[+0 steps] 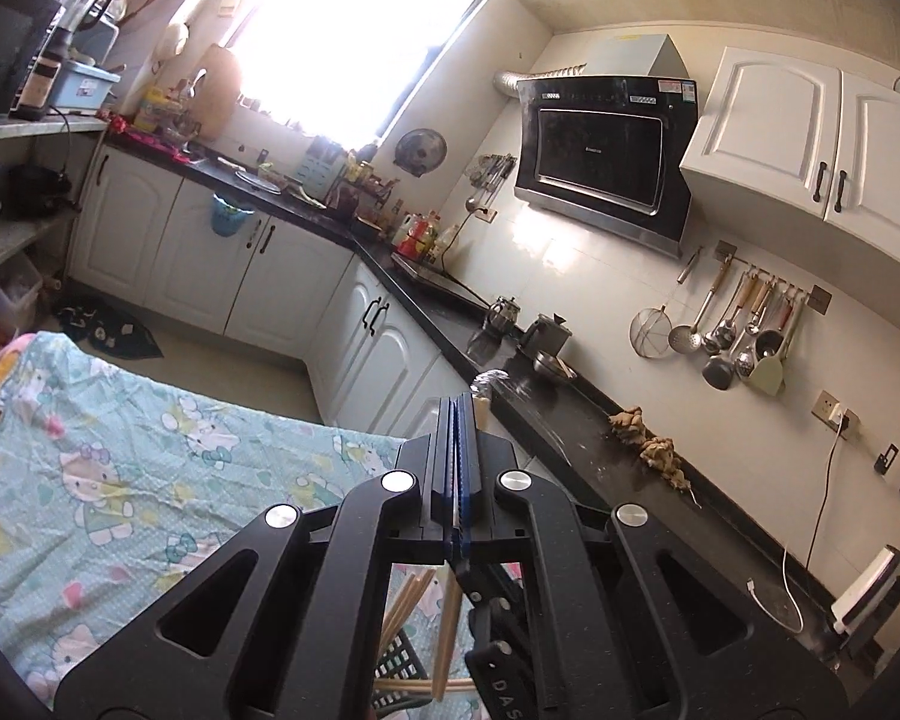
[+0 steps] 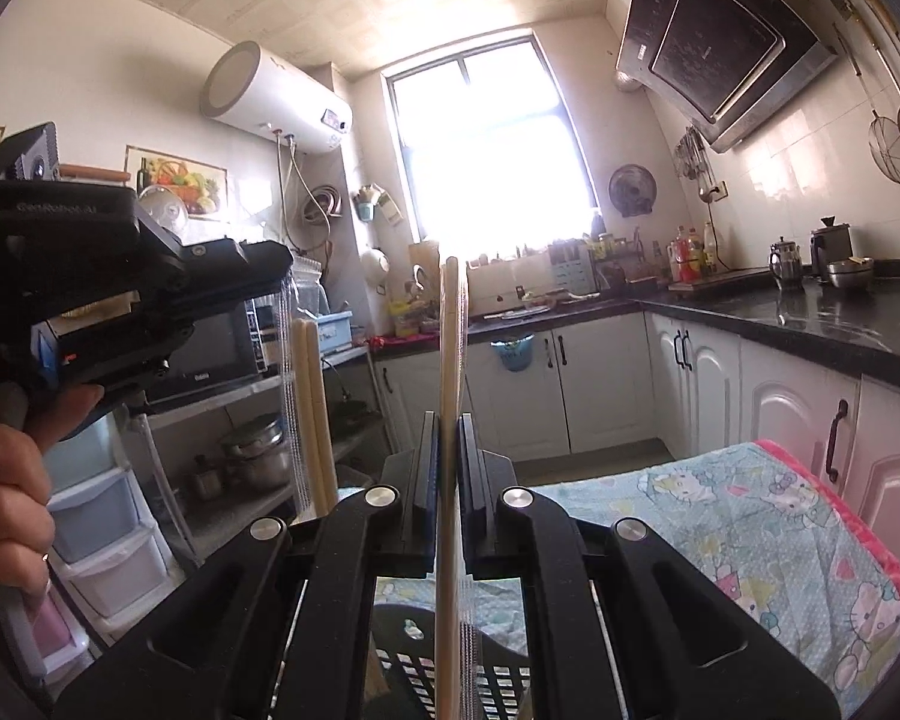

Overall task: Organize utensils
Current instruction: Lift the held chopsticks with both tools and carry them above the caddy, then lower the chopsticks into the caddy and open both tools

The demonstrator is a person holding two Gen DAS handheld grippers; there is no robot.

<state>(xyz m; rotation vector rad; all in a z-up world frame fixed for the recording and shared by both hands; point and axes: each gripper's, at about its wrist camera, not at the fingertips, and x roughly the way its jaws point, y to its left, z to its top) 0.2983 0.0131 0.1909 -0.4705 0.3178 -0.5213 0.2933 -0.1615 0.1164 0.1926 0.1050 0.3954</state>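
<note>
My right gripper (image 2: 448,426) is shut on a pair of pale wooden chopsticks (image 2: 453,336) in a clear wrapper, held upright above a black slotted basket (image 2: 498,681). My left gripper (image 1: 457,408) is shut, its jaws pressed together; a thin clear wrapper with chopsticks (image 2: 313,408) hangs from it in the right wrist view. That gripper's body (image 2: 120,300) shows at the left, held by a hand (image 2: 6,468). Under the left gripper lie loose chopsticks (image 1: 444,636) across the basket (image 1: 397,663).
A table with a teal cartoon cloth (image 1: 120,468) lies below. A black counter (image 1: 600,456) with kettles runs on the right, under hanging ladles (image 1: 744,336). White cabinets (image 2: 606,384), a shelf with a microwave (image 2: 222,348) and plastic drawers (image 2: 102,534) surround it.
</note>
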